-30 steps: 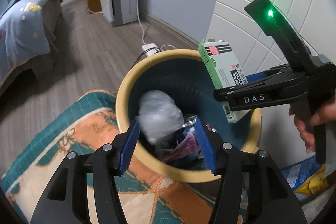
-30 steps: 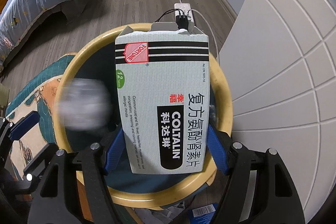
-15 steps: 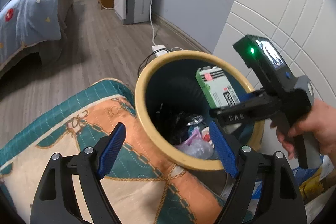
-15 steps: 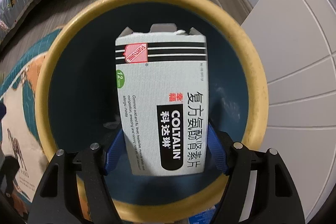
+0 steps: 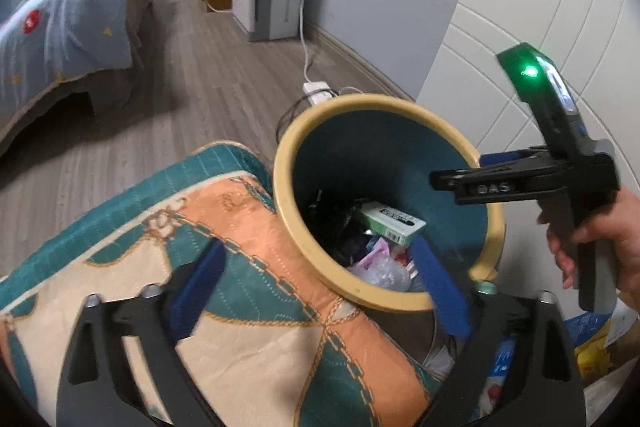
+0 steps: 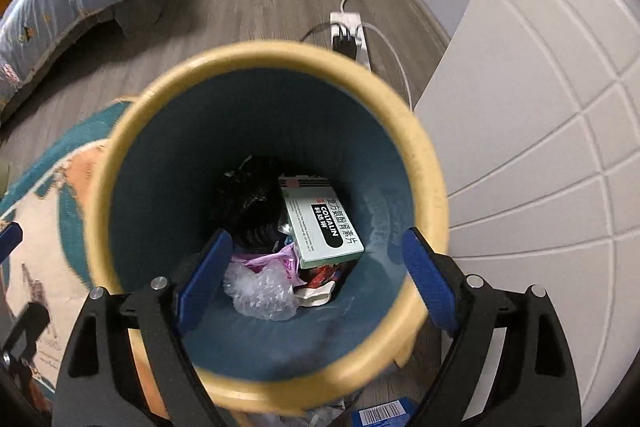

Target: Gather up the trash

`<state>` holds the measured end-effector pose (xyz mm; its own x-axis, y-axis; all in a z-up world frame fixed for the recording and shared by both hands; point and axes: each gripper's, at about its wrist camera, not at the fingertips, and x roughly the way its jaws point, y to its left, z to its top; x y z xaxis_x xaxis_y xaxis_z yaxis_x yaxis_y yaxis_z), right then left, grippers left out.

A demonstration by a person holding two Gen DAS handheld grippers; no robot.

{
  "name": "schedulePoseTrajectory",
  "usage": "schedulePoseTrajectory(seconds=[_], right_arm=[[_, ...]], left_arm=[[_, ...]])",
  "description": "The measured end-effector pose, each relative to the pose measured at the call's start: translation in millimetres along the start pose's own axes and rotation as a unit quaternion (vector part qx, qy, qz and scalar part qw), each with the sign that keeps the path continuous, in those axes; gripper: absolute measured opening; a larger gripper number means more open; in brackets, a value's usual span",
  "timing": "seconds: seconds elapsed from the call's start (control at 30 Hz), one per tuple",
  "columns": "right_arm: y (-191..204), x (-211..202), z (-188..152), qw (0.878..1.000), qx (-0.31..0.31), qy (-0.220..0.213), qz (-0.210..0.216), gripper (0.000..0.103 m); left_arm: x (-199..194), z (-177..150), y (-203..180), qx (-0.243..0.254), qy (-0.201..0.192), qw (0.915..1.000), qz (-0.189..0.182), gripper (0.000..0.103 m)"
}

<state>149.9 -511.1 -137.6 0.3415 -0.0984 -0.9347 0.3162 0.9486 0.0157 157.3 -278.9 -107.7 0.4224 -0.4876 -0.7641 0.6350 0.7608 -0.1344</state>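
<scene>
Down in the bin [image 6: 424, 163], the medicine box [image 6: 326, 227] lies on the crumpled plastic bag [image 6: 260, 291] and dark rubbish, so it's in. Right gripper [image 6: 316, 275] hangs over the mouth, its fingers spreading, nothing between them; left gripper [image 5: 320, 291] near the rim, spreading too, empty. The danger: a finger clipping that yellow rim could tip the bin onto the rug [image 5: 168, 227]. More wrappers [image 5: 592, 343] wait on the floor, right.

medicine box [image 6: 320, 223] in bin [image 6: 264, 55], rug [image 5: 224, 307] left
</scene>
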Motion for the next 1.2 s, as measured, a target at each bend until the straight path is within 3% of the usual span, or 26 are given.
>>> schedulePoseTrajectory(seconds=[0.13,0.23,0.37,0.53,0.7,0.8,0.87,0.97,1.2], right_arm=[[-3.5,-40.1,-12.6,0.999,0.027,-0.008,0.02,0.087],[-3.8,-79.7,-31.0,0.997,0.053,-0.034,0.049,0.098],[2.1,-131.4,-62.7,0.995,0.025,-0.09,0.021,0.097],[3.9,-171.3,-92.3,0.99,0.007,-0.139,-0.017,0.097],[-2.4,-186.5,-102.8,0.987,0.022,-0.156,-0.04,0.097],[-10.1,-185.9,-104.1,0.987,0.042,-0.157,-0.009,0.097],[-15.9,-186.9,-106.0,0.985,0.059,-0.159,-0.016,0.097],[-20.6,-190.2,-108.2,0.983,0.076,-0.166,-0.018,0.097],[2.7,-198.6,-107.3,0.982,0.026,-0.185,-0.024,0.097]], left_arm=[[-34.9,1.4,-5.0,0.005,-0.019,0.9997,0.015,0.098],[-58.8,1.6,-8.6,0.004,-0.021,0.9991,0.036,0.098],[-87.6,-0.4,-18.6,0.0,-0.028,0.9977,0.062,0.098],[-117.2,-6.2,-29.8,-0.03,-0.033,0.9972,0.059,0.098],[-135.8,-15.7,-45.2,-0.019,-0.041,0.9971,0.061,0.098],[-138.0,-18.9,-47.9,-0.011,-0.051,0.9962,0.07,0.098],[-135.0,-20.0,-48.2,-0.008,-0.046,0.995,0.088,0.098],[-134.7,-23.9,-46.7,-0.003,-0.048,0.9954,0.083,0.098],[-133.2,-26.5,-39.4,-0.004,-0.043,0.9956,0.083,0.098]])
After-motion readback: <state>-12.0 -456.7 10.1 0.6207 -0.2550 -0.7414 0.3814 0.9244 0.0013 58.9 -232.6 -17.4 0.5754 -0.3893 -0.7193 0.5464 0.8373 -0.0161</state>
